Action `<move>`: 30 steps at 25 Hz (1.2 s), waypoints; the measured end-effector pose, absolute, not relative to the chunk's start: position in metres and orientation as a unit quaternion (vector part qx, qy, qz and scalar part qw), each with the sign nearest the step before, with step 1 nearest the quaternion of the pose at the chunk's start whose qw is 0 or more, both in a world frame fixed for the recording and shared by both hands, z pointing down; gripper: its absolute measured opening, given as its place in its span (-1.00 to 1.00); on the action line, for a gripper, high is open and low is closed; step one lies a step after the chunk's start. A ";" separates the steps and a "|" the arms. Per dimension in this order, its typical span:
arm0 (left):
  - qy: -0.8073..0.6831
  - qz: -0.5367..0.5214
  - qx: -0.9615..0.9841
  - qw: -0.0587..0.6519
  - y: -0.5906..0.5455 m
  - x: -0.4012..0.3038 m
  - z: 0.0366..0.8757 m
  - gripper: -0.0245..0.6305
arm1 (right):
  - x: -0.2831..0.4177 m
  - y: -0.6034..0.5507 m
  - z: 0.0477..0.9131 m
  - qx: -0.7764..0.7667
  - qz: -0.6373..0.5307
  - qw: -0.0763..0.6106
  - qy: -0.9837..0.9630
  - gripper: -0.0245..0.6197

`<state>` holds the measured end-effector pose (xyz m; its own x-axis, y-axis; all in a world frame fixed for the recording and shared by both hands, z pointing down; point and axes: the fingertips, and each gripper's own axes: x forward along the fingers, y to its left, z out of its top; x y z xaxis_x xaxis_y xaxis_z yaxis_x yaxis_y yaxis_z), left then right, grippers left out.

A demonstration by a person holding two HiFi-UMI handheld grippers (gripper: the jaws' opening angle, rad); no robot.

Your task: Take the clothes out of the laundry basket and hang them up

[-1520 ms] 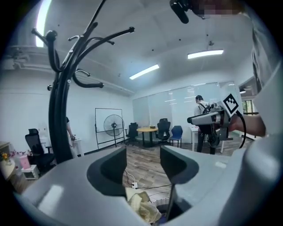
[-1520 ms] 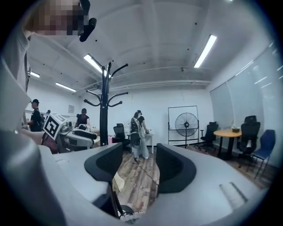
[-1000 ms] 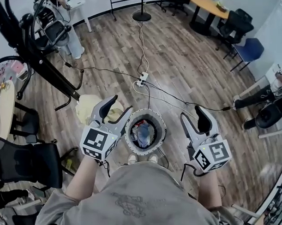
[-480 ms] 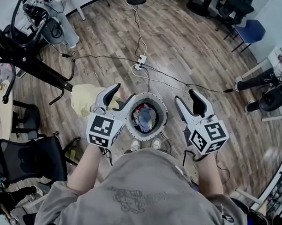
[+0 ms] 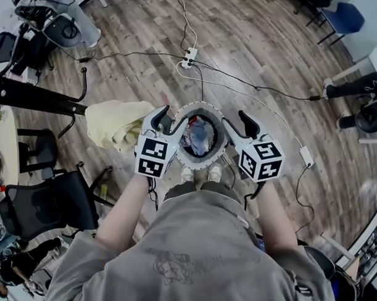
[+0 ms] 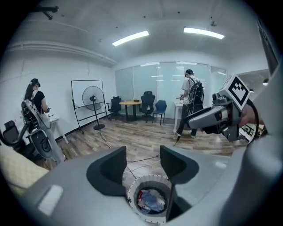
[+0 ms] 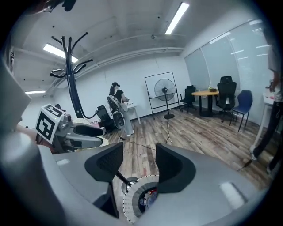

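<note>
Wood floor (image 5: 260, 53) open beyond basket rim (image 5: 195, 166)

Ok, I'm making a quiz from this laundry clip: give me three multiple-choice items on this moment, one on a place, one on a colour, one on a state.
1. Where are the left gripper and right gripper?
A) one at each side of the laundry basket
B) both inside it
C) both on one side of it

2. What colour is the cloth beside the left gripper?
A) red
B) pale yellow
C) black

3. How do the jaws stand?
A) both pairs shut on something
B) left shut, right apart
C) both pairs apart, nothing between

1 A: the head view shows them flanking the rim.
2 B: plainly pale yellow.
3 C: each gripper view shows a bare gap.
</note>
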<state>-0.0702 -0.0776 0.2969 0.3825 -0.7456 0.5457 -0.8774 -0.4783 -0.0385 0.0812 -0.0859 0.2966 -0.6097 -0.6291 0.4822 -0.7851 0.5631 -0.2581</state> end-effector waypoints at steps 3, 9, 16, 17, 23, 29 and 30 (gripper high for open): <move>-0.483 0.281 0.817 0.141 -0.078 -0.068 0.330 -0.19 | 0.085 -0.086 0.337 0.420 0.258 0.184 -0.851 -0.13; -0.469 0.314 0.807 0.175 -0.082 -0.058 0.404 -0.19 | 0.091 -0.080 0.429 0.436 0.319 0.217 -0.813 -0.18; -0.447 0.340 0.793 0.236 -0.087 -0.045 0.518 -0.19 | 0.087 -0.077 0.533 0.428 0.360 0.267 -0.785 -0.19; -0.445 0.343 0.791 0.244 -0.086 -0.045 0.535 -0.19 | 0.085 -0.078 0.548 0.424 0.364 0.273 -0.783 -0.19; -0.437 0.361 0.765 0.304 -0.075 -0.051 0.651 -0.19 | 0.080 -0.095 0.633 0.417 0.366 0.291 -0.779 -0.20; -0.430 0.385 0.748 0.329 -0.060 -0.065 0.742 -0.19 | 0.075 -0.107 0.701 0.412 0.373 0.290 -0.779 -0.20; -0.431 0.385 0.744 0.334 -0.058 -0.067 0.755 -0.19 | 0.070 -0.106 0.712 0.403 0.372 0.295 -0.782 -0.20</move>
<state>-0.0672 -0.0579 0.7549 0.3320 -0.3837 0.8617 -0.8990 -0.4053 0.1659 0.0698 -0.1058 0.7124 -0.5006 -0.4112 0.7618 -0.8502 0.3991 -0.3433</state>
